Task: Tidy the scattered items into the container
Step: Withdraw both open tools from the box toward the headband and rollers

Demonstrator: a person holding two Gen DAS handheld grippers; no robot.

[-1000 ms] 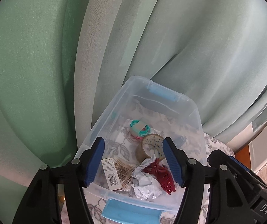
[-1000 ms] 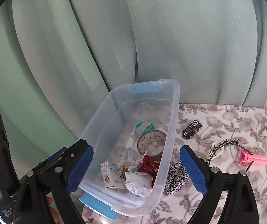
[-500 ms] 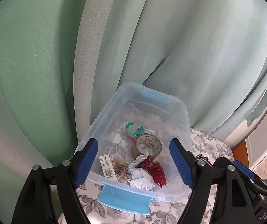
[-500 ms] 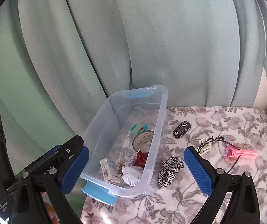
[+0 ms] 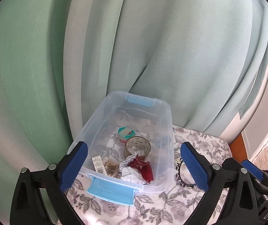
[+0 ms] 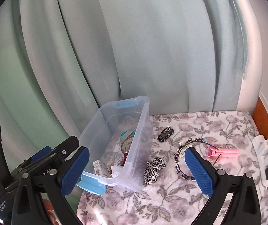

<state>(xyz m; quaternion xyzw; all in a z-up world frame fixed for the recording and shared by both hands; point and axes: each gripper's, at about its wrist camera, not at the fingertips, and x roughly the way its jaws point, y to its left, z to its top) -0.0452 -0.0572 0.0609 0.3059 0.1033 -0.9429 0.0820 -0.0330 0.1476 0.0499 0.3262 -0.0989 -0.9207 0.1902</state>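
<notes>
A clear plastic bin (image 5: 168, 123) with blue latches stands on the floral cloth; it also shows in the right wrist view (image 6: 139, 123). Inside lie a tape roll (image 5: 138, 146), teal bands (image 5: 125, 132), a red hair claw (image 5: 145, 169), crumpled paper (image 5: 131, 173) and a small box (image 5: 98, 164). On the cloth right of the bin lie a leopard scrunchie (image 6: 153, 168), a black toy car (image 6: 165, 134), a beaded headband (image 6: 182, 159) and a pink clip (image 6: 222, 152). My left gripper (image 5: 133, 166) is open and empty, above and in front of the bin. My right gripper (image 6: 136, 172) is open and empty above the bin's near corner.
Pale green curtains (image 5: 152, 46) hang close behind the bin. The floral cloth (image 6: 171, 202) covers the surface. A wooden edge (image 6: 263, 116) and white chargers with cables (image 6: 265, 150) sit at the far right.
Both grippers have pulled back and up from the bin, and the left gripper has opened wider. The bin looks smaller, and more cloth and items to its right show.
</notes>
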